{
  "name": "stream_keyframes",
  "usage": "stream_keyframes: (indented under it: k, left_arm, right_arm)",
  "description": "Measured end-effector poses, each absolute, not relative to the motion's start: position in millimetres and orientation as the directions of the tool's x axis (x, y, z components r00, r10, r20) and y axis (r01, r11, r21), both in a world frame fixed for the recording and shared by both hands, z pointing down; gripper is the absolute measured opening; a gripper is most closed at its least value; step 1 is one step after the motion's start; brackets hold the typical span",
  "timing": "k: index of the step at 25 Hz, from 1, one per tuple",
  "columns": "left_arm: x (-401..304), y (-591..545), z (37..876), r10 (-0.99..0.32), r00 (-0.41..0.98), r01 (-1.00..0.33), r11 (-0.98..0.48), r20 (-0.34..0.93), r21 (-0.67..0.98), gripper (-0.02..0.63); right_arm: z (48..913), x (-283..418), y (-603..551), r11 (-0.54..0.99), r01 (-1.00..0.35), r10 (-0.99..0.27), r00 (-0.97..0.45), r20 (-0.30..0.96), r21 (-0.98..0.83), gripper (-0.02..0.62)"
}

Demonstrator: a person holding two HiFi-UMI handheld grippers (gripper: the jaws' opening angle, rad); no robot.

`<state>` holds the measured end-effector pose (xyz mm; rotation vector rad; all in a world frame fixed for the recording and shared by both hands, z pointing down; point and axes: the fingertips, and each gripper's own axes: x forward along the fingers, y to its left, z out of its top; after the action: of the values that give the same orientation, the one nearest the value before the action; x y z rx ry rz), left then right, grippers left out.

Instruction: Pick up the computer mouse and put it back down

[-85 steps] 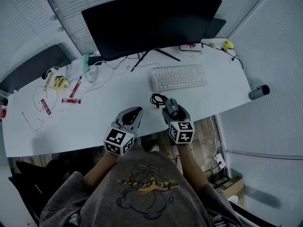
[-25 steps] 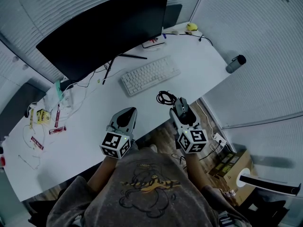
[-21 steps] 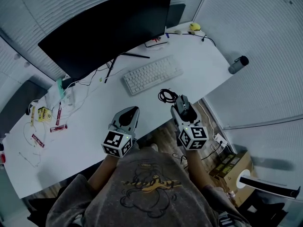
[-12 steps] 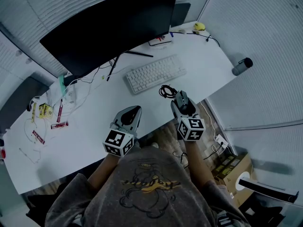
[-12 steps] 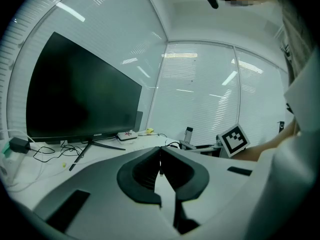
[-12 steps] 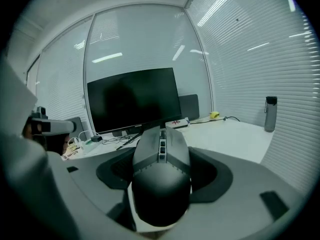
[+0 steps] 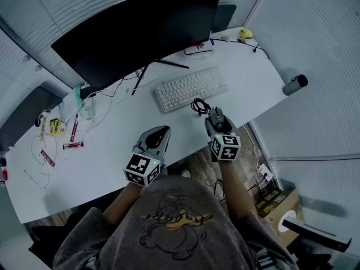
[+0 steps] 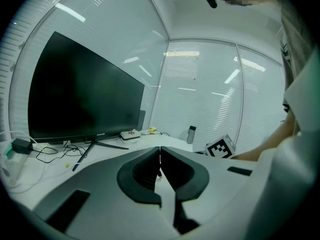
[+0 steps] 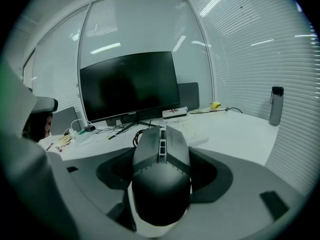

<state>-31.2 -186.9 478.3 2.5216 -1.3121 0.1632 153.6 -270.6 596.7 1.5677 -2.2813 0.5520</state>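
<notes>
A dark grey computer mouse point(image 9: 161, 176) with a scroll wheel sits between the jaws of my right gripper point(image 7: 216, 117), which is shut on its sides. In the head view the mouse point(image 7: 217, 118) is over the white desk's point(image 7: 124, 145) front edge, just behind its coiled black cable point(image 7: 199, 106). I cannot tell whether it touches the desk. My left gripper point(image 7: 157, 137) rests over the desk's front edge to the left, jaws shut with nothing in them. In the left gripper view its two jaws point(image 8: 160, 156) meet.
A white keyboard point(image 7: 191, 88) lies beyond the mouse, in front of a large black monitor point(image 7: 135, 32). A grey bottle point(image 7: 295, 85) stands at the desk's right edge, a yellow object point(image 7: 245, 34) at the far corner. Cables, a power strip and small packets point(image 7: 62, 131) are scattered on the left.
My right gripper has sunk toward the desk and moved forward with the mouse in it, closer to the coiled cable. The left gripper has stayed in place.
</notes>
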Motion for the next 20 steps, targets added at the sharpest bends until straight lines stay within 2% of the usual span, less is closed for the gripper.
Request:
stream_keyframes:
  k: [20]
  left_arm:
    - [-50,-183,488,-0.793,0.535,-0.844,-0.492,0.291,0.212,0.02]
  right_arm:
    - [693,158,-312,0.334,-0.941,-0.704,-0.287,0.649,-0.054,0.31]
